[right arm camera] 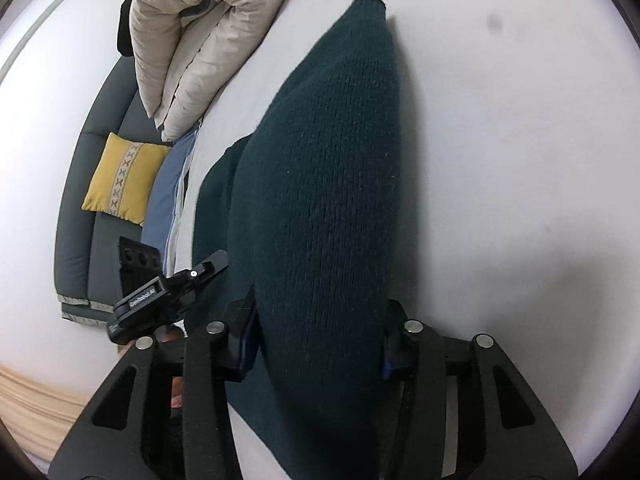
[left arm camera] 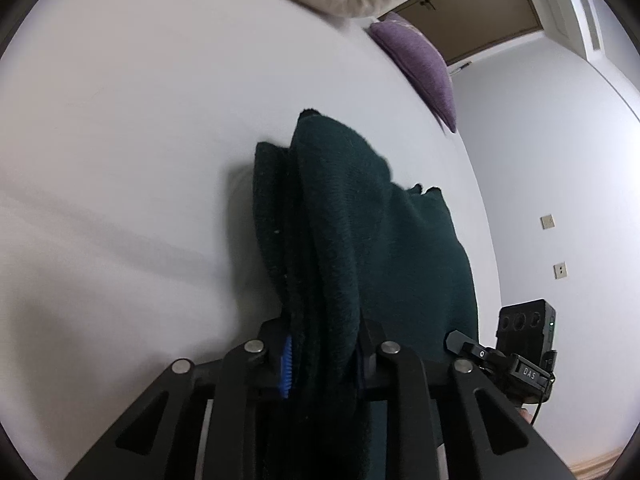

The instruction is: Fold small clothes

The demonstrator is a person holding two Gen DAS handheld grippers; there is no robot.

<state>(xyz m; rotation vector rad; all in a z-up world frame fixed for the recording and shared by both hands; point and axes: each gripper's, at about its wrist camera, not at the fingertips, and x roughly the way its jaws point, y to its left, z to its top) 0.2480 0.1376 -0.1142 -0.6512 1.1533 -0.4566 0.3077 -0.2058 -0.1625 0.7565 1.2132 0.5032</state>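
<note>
Item: dark green knitted garment [left arm camera: 360, 240], bunched in thick folds, lifted partly off the white bed sheet [left arm camera: 140, 160], with its lower portion draped toward the bed edge.

Left hand-held gripper [left arm camera: 324, 356]: clamped on a gathered fold of the garment; a blue pad [left arm camera: 286, 364] shows on the inner face of one finger, and the cloth fills the gap between the fingers.

Right hand-held gripper [right arm camera: 320, 344]: fingers set wider than the left pair, pressed against both sides of a thick roll of the same garment [right arm camera: 328, 180], holding it. The knit texture is plain in this view; the far tip of the roll points away over the sheet [right arm camera: 520, 160].

Left wrist view only: purple cushion [left arm camera: 424, 68] at the far bed edge; brown door [left arm camera: 472, 12] beyond it; pale wall with two small wall plates [left arm camera: 554, 246]; the right hand-held gripper's body seen from the side, marked "DAS".

Right wrist view only: folded beige duvet [right arm camera: 200, 36] at the bed's far side; grey sofa [right arm camera: 76, 208] carrying a yellow cushion [right arm camera: 124, 178] with a patterned stripe; blue bedding edge [right arm camera: 168, 196]; the left hand-held gripper's body, seen beside the garment; a small dark spot on the sheet.

Both views: the beige duvet appears, in the left wrist view only as a blurred corner at the top.
</note>
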